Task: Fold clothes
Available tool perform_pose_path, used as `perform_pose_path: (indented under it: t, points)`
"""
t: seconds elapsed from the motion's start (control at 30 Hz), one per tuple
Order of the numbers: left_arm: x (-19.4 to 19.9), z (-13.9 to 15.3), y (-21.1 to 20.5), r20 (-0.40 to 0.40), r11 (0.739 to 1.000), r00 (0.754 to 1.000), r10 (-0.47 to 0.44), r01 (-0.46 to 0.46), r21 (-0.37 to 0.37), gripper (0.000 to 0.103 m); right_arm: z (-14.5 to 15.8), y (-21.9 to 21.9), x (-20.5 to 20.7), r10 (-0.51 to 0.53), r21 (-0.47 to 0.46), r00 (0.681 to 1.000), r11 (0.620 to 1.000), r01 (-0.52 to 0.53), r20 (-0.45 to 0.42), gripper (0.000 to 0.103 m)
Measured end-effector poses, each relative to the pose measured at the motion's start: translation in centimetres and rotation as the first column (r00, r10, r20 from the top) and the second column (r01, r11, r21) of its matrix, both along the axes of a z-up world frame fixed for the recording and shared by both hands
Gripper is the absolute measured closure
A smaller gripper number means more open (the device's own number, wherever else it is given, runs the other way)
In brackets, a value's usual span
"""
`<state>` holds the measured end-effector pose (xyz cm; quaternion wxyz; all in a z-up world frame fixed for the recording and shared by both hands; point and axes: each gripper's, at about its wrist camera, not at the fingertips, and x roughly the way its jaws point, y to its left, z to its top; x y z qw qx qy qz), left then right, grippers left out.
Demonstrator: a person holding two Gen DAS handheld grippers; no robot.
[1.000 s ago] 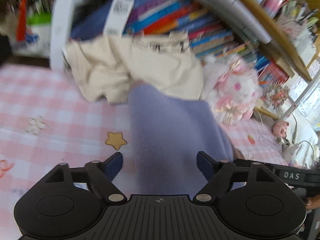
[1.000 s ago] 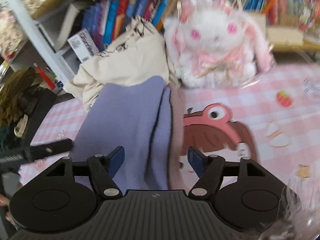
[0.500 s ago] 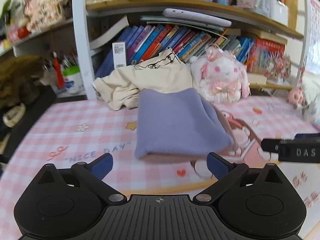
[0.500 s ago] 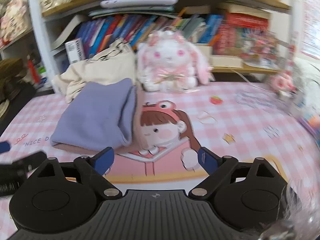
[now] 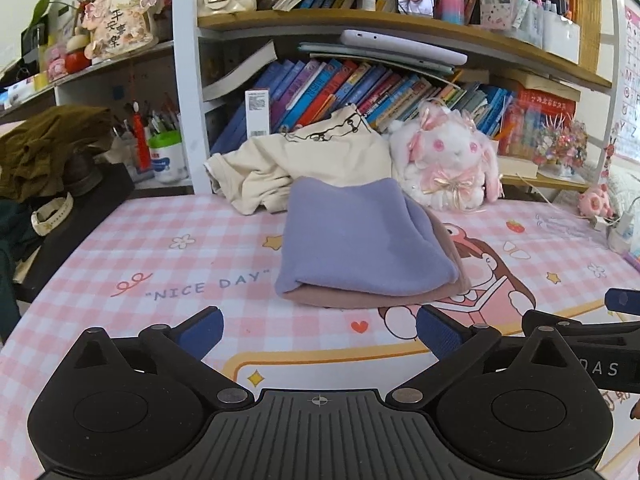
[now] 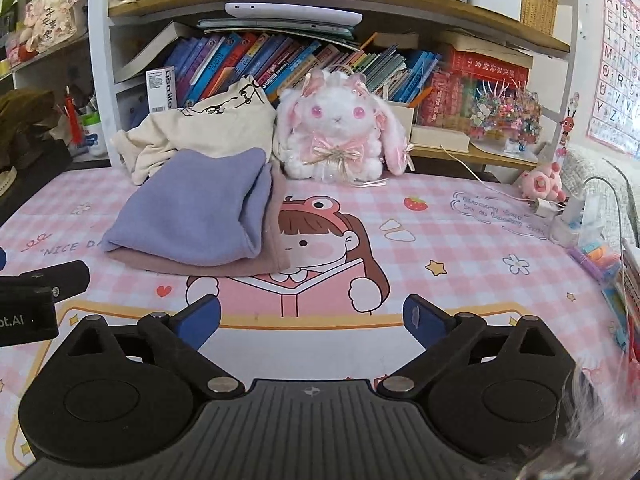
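Right gripper [image 6: 312,322] jaws just opening, empty; folded purple garment [image 6: 192,220] beyond, apart.

Both wrist cameras sit low over the counter [image 5: 168,264], angled down and facing the bookshelf [image 5: 360,24]. The left view looks from farther left, the right from farther right. Both share the folded clothes [image 5: 360,248] and plush rabbit [image 6: 340,136], near mid-distance.
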<state>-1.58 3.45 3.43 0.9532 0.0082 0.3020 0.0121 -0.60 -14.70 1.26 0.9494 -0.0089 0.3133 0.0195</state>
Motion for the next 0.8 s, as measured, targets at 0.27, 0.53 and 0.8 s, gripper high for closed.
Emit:
perform_pose_path:
  t: [0.27,0.53,0.8]
  points:
    - [0.32,-0.14,-0.26,-0.006,1.000,1.000,0.000,0.000,0.014,0.000,0.13,-0.21,0.18,-0.013,-0.001,1.000,1.000,0.013,0.005,0.001]
    - [0.38,-0.24,-0.22,-0.008,1.000,1.000,0.011,-0.011,0.024,0.000,-0.19,-0.54,0.32,-0.025,0.006,1.000,1.000,0.025,-0.011,0.001]
    - [0.56,-0.41,-0.21,-0.013,0.999,1.000,0.015,-0.015,0.029,0.000,-0.23,-0.39,0.53,-0.021,0.001,1.000,1.000,0.021,-0.015,0.001]
